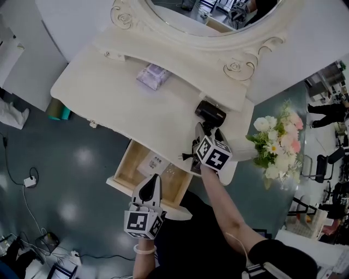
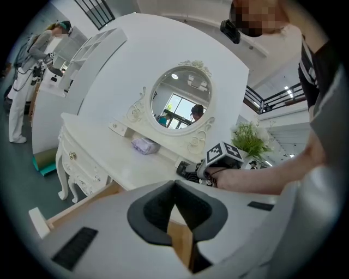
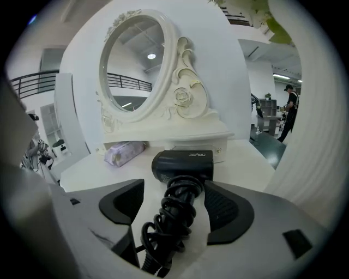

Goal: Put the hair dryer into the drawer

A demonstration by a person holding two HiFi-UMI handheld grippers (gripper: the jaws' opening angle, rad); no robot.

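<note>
The black hair dryer [image 1: 210, 113] lies on the white dressing table [image 1: 109, 92] near its right end, its cord wound round the handle. My right gripper [image 1: 209, 131] is open and straddles that handle; in the right gripper view the dryer [image 3: 182, 164] sits between the pads [image 3: 122, 202], and the left one stands clear of it. Below the tabletop, the wooden drawer [image 1: 123, 172] is pulled out, with papers lying inside. My left gripper [image 1: 153, 179] hovers over the drawer's front right part, its jaws shut with nothing in them [image 2: 174, 183].
A lilac pouch [image 1: 153, 76] rests mid-table before the oval mirror [image 1: 212, 16] and its low shelf. A bouquet of flowers [image 1: 275, 144] stands off the table's right end. A teal object [image 1: 57, 111] and cables [image 1: 22, 180] are on the floor to the left.
</note>
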